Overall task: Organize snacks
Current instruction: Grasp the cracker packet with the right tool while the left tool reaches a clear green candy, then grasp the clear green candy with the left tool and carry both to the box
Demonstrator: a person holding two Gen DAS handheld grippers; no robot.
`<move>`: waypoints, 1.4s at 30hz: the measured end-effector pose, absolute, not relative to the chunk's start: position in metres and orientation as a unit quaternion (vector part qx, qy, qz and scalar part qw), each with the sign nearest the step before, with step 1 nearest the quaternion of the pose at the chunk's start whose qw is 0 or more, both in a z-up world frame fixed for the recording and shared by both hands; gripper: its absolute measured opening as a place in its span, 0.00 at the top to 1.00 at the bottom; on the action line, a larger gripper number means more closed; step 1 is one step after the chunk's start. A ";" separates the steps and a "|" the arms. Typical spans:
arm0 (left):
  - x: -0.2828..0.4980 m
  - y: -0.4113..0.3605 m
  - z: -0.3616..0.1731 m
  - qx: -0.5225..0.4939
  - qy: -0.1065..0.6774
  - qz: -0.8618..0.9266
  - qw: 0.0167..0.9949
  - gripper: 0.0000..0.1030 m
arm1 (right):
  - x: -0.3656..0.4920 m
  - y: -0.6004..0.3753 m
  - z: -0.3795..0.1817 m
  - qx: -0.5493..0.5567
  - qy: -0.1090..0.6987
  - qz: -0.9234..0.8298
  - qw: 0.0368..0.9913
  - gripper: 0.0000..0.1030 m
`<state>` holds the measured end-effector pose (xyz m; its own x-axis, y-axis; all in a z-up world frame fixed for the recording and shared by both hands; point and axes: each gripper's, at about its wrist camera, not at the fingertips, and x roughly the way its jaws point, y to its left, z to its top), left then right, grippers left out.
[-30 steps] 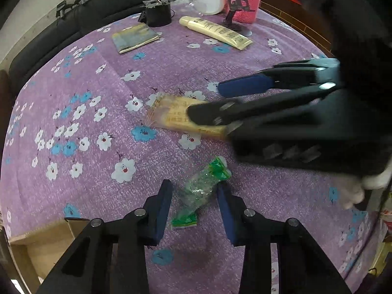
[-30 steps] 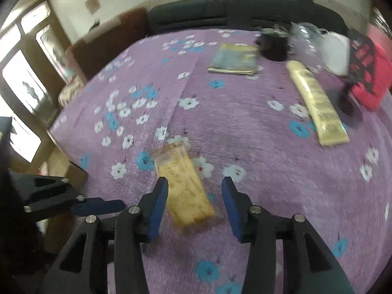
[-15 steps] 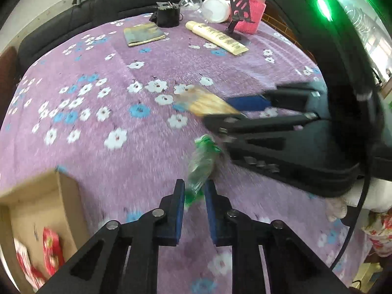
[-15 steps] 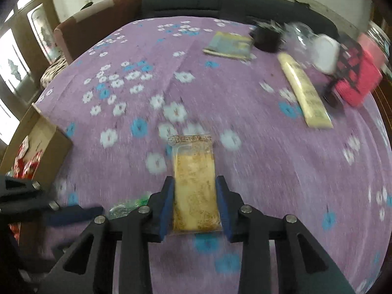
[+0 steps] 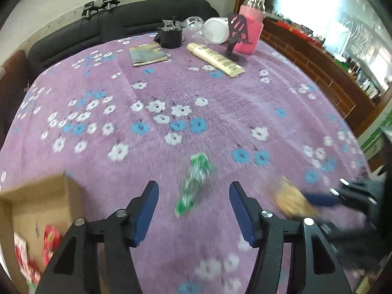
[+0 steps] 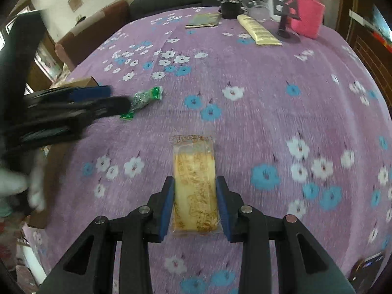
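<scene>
A green-wrapped snack (image 5: 194, 181) shows blurred between my left gripper's (image 5: 193, 187) blue fingers, whose jaws are opening; neither pad touches it. From the right wrist view the same green snack (image 6: 144, 100) sits just beyond the left gripper (image 6: 120, 98). My right gripper (image 6: 195, 181) is shut on a yellow cake packet (image 6: 194, 171), pads pressing both long sides above the purple flowered cloth (image 6: 269, 110). In the left wrist view the right gripper (image 5: 311, 199) and yellow packet (image 5: 291, 198) are at the lower right. A cardboard box (image 5: 49, 188) with red packets (image 5: 50, 238) stands at the lower left.
At the table's far side lie a booklet (image 5: 147, 55), a cream tube (image 5: 215, 60), a black pot (image 5: 171, 36), a white container (image 5: 216, 33) and a pink jar (image 5: 250, 31). A dark sofa (image 5: 147, 17) runs behind; a wooden sideboard (image 5: 318, 73) stands to the right.
The left gripper shut on the green snack, then opened wide and let it go. The right gripper shut on the yellow packet and carried it away to the right.
</scene>
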<state>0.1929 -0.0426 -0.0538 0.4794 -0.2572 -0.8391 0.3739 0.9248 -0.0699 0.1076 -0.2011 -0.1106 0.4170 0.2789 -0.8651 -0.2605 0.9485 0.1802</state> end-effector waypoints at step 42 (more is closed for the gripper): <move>0.142 0.218 -0.042 -0.185 0.454 -0.023 0.871 0.81 | 0.134 0.046 -0.062 -0.021 0.461 0.304 0.834 0.68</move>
